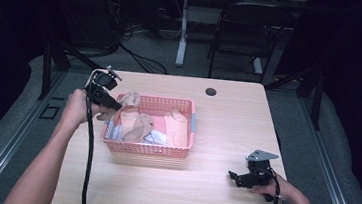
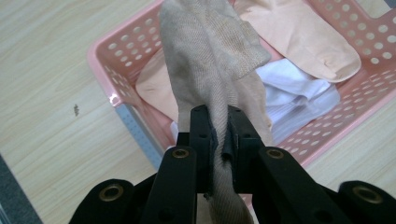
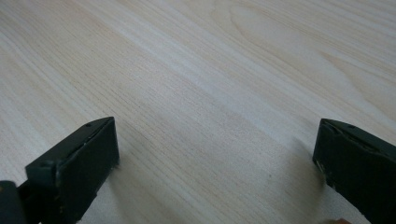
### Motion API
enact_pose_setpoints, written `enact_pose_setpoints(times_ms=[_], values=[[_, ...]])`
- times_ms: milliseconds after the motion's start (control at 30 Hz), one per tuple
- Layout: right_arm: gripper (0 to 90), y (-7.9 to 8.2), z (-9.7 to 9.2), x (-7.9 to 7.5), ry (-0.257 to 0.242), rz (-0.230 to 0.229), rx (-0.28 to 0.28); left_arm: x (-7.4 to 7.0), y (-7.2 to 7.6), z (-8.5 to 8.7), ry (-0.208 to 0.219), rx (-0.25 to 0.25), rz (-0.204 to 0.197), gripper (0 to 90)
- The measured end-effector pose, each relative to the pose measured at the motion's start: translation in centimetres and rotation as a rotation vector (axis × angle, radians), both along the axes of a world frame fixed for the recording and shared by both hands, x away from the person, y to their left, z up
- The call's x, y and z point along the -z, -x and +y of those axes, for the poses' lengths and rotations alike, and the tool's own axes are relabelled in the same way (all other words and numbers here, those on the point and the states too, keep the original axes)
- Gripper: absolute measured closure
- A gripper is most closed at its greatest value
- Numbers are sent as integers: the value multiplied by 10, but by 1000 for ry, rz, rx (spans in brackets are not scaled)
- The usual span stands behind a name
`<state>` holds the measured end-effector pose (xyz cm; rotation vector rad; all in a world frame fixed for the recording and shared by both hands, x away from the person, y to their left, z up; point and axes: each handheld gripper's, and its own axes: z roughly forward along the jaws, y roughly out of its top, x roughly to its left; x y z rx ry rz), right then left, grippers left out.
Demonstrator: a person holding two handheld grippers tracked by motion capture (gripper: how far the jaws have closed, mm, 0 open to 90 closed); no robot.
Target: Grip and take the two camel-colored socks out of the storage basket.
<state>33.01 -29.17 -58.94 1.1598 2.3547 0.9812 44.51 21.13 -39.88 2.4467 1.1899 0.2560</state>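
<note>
A pink perforated basket [image 1: 185, 107] sits left of the table's middle, with peach socks [image 1: 176, 126] and white cloth [image 1: 155, 138] inside. My left gripper [image 1: 113, 106] hovers at the basket's left end, shut on a beige sock [image 1: 130, 98] that hangs from its jaws over the basket. In the left gripper view the beige sock [image 2: 210, 56] runs up from between the shut jaws of my left gripper [image 2: 219, 135], above the basket's corner [image 2: 112, 65]. My right gripper [image 1: 236, 177] rests on the table at the front right. Its jaws stand wide apart in the right gripper view [image 3: 215, 158], nothing between them.
The light wooden table [image 1: 227, 121] has a round cable hole [image 1: 211, 91] near its far edge. A black chair [image 1: 246, 33] and a white table leg [image 1: 182, 32] stand beyond it. Bare tabletop lies right of the basket.
</note>
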Motion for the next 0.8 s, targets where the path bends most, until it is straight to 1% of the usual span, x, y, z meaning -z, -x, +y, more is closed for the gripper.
enact_pose_setpoints(times_ms=[267, 367, 400, 433, 567, 800], values=[[0, 0, 0, 0, 3, -1, 1, -7, 6, 16, 3, -34, -12, 822], [0, 0, 0, 0, 3, -1, 1, -8, 7, 20, 3, -38, -10, 822], [0, 0, 0, 0, 4, -2, 1, -9, 8, 25, 11, -49, -14, 822], [0, 0, 0, 0, 4, -2, 1, -9, 8, 25, 11, -49, -14, 822], [0, 0, 0, 0, 0, -1, 0, -12, 9, 36, 24, -72, -22, 822], [0, 0, 0, 0, 3, -1, 0, -14, 12, 55, 25, -111, -23, 822]])
